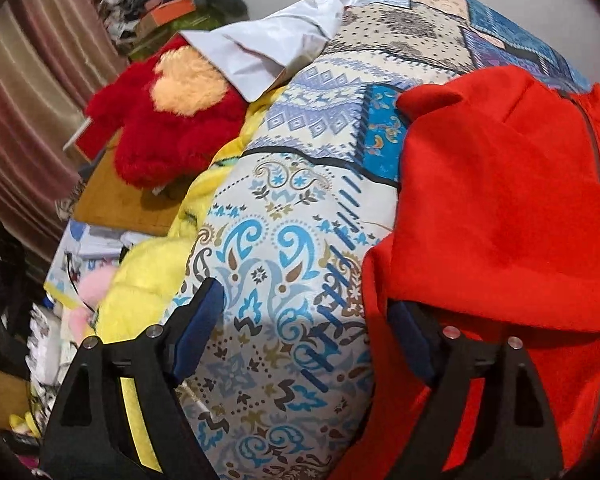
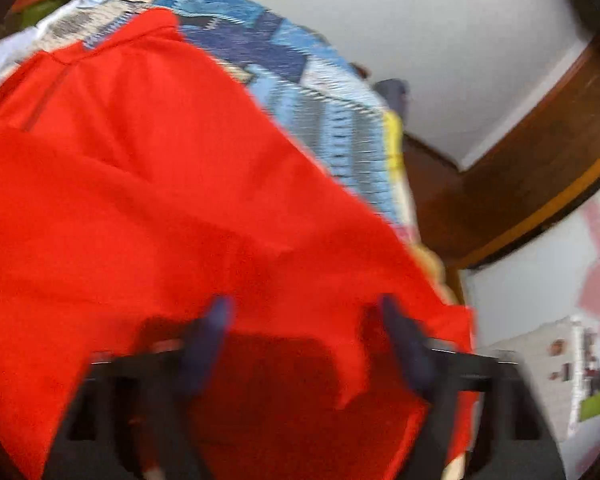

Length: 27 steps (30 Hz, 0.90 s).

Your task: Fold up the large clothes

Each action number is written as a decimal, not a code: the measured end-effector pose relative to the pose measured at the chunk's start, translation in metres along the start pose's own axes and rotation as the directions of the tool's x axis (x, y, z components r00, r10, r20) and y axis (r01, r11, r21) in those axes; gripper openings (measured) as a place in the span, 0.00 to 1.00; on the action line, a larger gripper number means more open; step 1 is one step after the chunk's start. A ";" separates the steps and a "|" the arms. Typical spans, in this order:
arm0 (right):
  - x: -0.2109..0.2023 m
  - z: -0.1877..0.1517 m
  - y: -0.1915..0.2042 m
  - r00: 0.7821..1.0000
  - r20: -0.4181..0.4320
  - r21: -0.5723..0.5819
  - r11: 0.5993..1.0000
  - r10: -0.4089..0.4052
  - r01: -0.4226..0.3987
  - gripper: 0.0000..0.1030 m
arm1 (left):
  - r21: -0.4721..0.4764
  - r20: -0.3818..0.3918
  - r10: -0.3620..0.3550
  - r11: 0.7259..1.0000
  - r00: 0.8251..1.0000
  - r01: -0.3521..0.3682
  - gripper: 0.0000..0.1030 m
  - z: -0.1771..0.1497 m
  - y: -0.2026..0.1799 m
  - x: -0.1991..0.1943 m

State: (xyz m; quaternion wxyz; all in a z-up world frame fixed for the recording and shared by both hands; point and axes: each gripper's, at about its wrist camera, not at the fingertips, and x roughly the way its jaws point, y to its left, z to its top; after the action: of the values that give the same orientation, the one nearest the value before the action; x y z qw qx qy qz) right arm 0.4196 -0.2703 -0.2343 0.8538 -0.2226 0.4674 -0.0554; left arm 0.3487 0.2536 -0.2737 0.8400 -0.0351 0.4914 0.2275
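Presently: large red fleece garment with grey zip (image 1: pixel 500 208) lies rumpled on blue-and-cream patterned quilt (image 1: pixel 284 216), unfolded.
Left gripper (image 1: pixel 300 312): jaws wide apart, empty; right finger at garment edge, left over quilt.
Right gripper (image 2: pixel 304 320): jaws spread, over red cloth, no pinch evident; view blurred.
Risk: pinch catches quilt along with fleece; single-layer grab leaves fold lopsided.
Nearby: yellow blanket (image 1: pixel 148 276), red plush toy (image 1: pixel 168 128), white bag (image 1: pixel 268 52) crowd the quilt's left side, limiting spreading room.
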 end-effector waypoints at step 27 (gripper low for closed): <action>-0.003 -0.154 -0.245 0.870 0.052 0.754 0.552 0.490 -0.356 0.87 | 0.171 0.020 -0.420 0.896 0.907 0.411 0.85 0.049 -0.150 -0.124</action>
State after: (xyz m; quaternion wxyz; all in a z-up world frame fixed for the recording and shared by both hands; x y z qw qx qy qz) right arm 0.3187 -0.5397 -0.1977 0.8142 0.2699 0.5115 -0.0514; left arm 0.3992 0.0904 -0.1689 0.8826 -0.0641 0.4658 0.0031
